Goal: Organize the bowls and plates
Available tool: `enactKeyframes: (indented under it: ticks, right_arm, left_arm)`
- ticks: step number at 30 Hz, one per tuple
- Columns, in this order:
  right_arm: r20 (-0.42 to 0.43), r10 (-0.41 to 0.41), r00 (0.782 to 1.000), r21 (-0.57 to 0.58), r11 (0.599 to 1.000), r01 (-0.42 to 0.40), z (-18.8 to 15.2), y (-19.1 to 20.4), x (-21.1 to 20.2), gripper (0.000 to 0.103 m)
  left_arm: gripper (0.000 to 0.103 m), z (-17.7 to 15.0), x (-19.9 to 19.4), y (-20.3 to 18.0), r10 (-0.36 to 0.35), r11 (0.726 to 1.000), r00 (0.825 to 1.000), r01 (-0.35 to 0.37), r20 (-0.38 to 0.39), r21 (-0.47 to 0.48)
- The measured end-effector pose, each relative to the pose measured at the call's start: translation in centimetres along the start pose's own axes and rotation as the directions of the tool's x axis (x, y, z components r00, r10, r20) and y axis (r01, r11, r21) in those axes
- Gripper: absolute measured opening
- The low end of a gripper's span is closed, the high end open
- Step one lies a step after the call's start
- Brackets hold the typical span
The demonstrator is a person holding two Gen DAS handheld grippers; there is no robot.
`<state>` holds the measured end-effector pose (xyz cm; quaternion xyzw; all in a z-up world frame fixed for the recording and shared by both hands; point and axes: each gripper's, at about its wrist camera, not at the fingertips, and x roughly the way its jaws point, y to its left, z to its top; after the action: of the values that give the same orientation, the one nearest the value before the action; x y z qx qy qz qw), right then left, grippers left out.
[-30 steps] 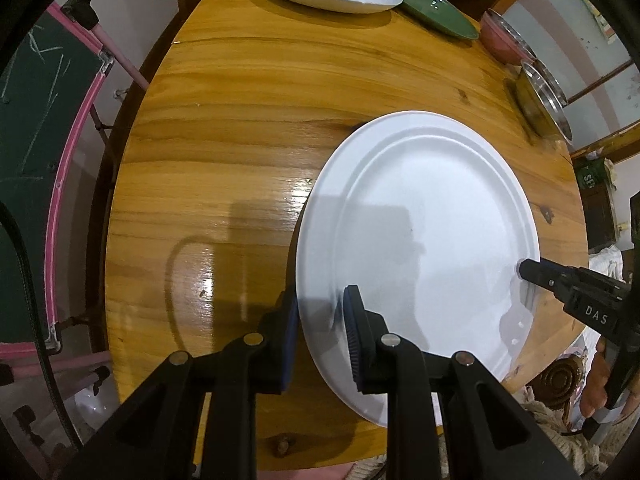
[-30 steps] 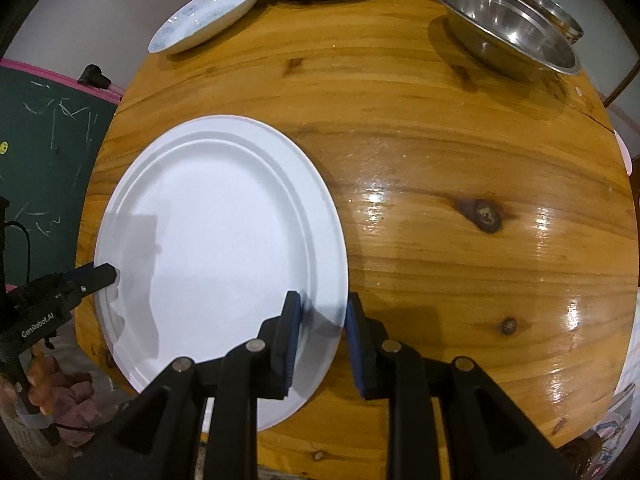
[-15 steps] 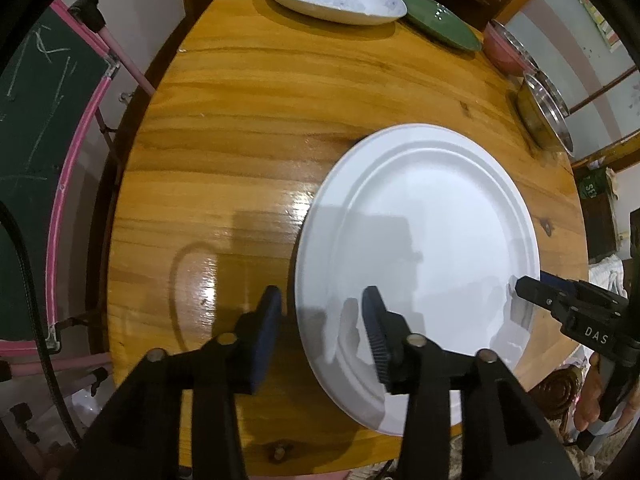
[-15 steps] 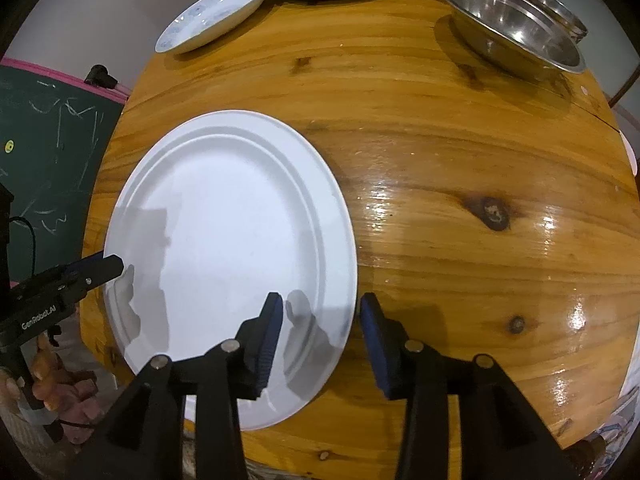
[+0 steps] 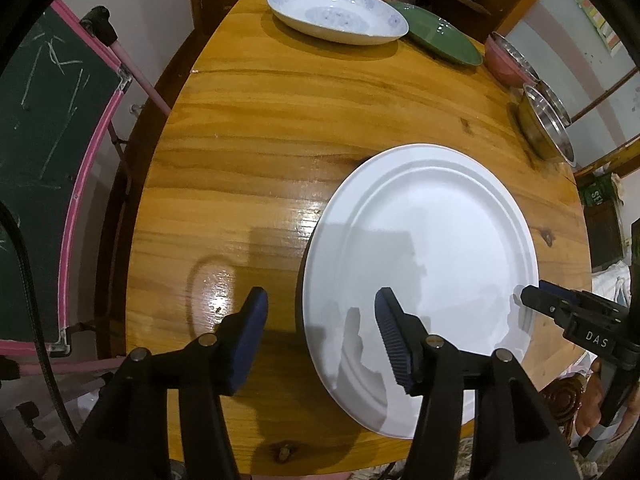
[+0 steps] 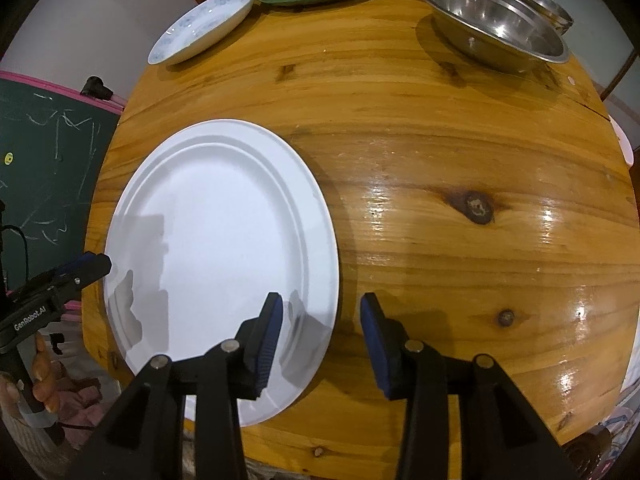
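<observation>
A large white plate (image 5: 424,264) lies flat on the round wooden table (image 5: 260,128), near its front edge. It also shows in the right wrist view (image 6: 224,240). My left gripper (image 5: 320,336) is open, its jaws astride the plate's left rim, above it. My right gripper (image 6: 320,332) is open, its jaws astride the plate's right rim. Neither holds anything. Each gripper's tip shows in the other's view, the right one (image 5: 540,296) and the left one (image 6: 96,268).
At the table's far side are a white blue-patterned plate (image 5: 336,20), a green plate (image 5: 440,40), a pink bowl (image 5: 504,64) and steel bowls (image 6: 496,28). A green chalkboard with pink frame (image 5: 52,152) stands left of the table.
Both grippers were shut on the white plate's rims a second ago. Both have opened and drawn back a little, and the plate lies on the table.
</observation>
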<state>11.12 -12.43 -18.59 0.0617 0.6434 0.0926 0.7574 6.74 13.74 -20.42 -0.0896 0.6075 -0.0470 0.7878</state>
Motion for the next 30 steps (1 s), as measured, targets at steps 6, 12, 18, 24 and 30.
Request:
enactKeyframes:
  ticks: [6, 12, 18, 24, 30]
  right_arm:
    - [0.016, -0.01, 1.0, 0.003, 1.0, 0.01, -0.1, -0.2, -0.6, 0.04]
    - [0.026, -0.015, 1.0, 0.008, 1.0, 0.015, 0.0, -0.3, -0.9, 0.04]
    - [0.046, -0.028, 0.999, 0.005, 1.0, 0.028, 0.3, -0.5, -1.7, 0.04]
    - [0.09, -0.043, 0.995, -0.007, 0.999, 0.044, 1.9, -0.8, -4.1, 0.04]
    - [0.182, -0.039, 0.983, -0.022, 0.999, 0.044, 5.1, -0.8, -9.0, 0.04]
  left_arm:
    - [0.055, 0.5, -1.1, -0.3, 0.004, 1.0, 1.0, -0.004, 0.028, 0.005]
    - [0.055, 0.9, -2.2, -0.9, 0.006, 1.0, 0.999, -0.007, 0.052, 0.021]
    - [0.055, 1.4, -3.1, -1.6, -0.003, 1.0, 0.998, 0.002, 0.066, 0.027]
    - [0.055, 2.9, -5.4, -2.2, -0.014, 0.999, 0.993, 0.009, 0.118, 0.039]
    - [0.056, 5.4, -8.9, -3.0, -0.036, 0.998, 0.98, 0.024, 0.196, 0.059]
